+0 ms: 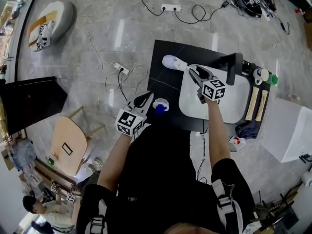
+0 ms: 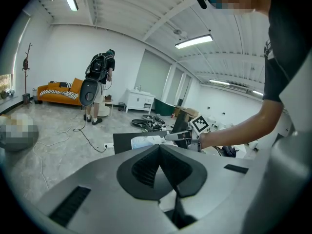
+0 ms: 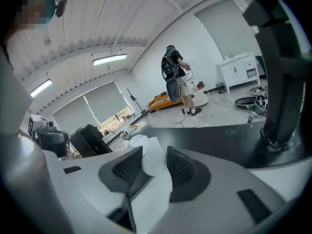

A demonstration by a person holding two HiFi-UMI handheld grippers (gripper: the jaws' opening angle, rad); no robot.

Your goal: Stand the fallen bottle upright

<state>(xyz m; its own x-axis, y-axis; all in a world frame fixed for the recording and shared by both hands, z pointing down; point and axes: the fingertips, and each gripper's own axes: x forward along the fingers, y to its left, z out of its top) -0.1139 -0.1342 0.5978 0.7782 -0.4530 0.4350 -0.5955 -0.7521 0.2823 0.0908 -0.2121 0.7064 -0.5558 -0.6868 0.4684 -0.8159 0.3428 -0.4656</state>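
Observation:
A white bottle (image 1: 171, 61) lies tilted over the far left part of the black table (image 1: 163, 82). My right gripper (image 1: 191, 71) is shut on its near end. In the right gripper view the bottle's white body (image 3: 139, 141) runs out from between the pads of the right gripper (image 3: 154, 151), which press on it from both sides. My left gripper (image 1: 145, 100) hangs at the table's near left edge, shut and empty. In the left gripper view its jaws (image 2: 159, 147) meet, with the bottle (image 2: 145, 141) and the right gripper (image 2: 181, 136) beyond them.
A white tray (image 1: 229, 106) sits on the table's right half with a black post (image 1: 235, 65) at its far edge. Two wooden sticks (image 1: 258, 104) and a cup (image 1: 262, 74) lie further right. A blue-capped jar (image 1: 160, 106) stands by the left gripper. Cables and a power strip (image 1: 122, 68) cross the floor.

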